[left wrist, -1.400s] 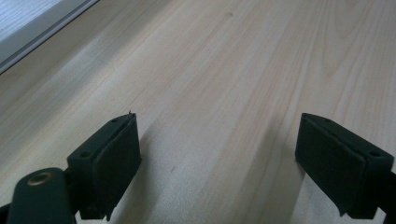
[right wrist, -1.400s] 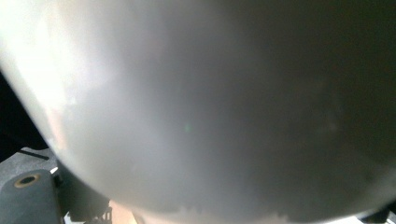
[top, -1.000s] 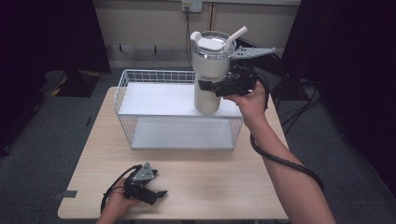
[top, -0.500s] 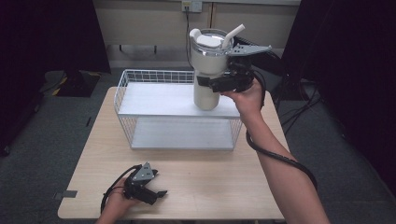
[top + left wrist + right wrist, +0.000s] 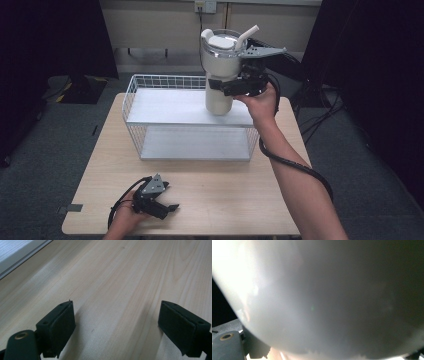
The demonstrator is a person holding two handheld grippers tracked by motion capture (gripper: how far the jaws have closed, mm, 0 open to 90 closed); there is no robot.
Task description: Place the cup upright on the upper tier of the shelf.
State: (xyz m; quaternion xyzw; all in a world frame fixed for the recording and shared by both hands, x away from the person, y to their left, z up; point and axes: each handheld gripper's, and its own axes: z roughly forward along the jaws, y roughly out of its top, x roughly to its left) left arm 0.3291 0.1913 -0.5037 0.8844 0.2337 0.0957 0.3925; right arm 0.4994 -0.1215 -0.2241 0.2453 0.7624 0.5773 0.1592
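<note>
While resting low at the bottom left of the high view, the left gripper (image 5: 167,207) sits on the wooden table (image 5: 230,190) w/ a hand behind it, jaws spread wide apart, nothing btwn them. Left gripper view confirms: both black pads (image 5: 58,325) just above bare wood grain, wide gap, a strip of the white basket base at the upper left corner. Mid frame in the high view: white wire basket (image 5: 150,95) on the table's far half, white liner inside. Upper centre-right: right gripper (image 5: 222,87) clamped around the lower body of a cream tumbler (image 5: 220,65), held upright above the basket's right part, lid and angled straw on top; can't tell if its base touches the liner. Right gripper view: tumbler wall (image 5: 324,297) pressed close up, blurred.
</note>
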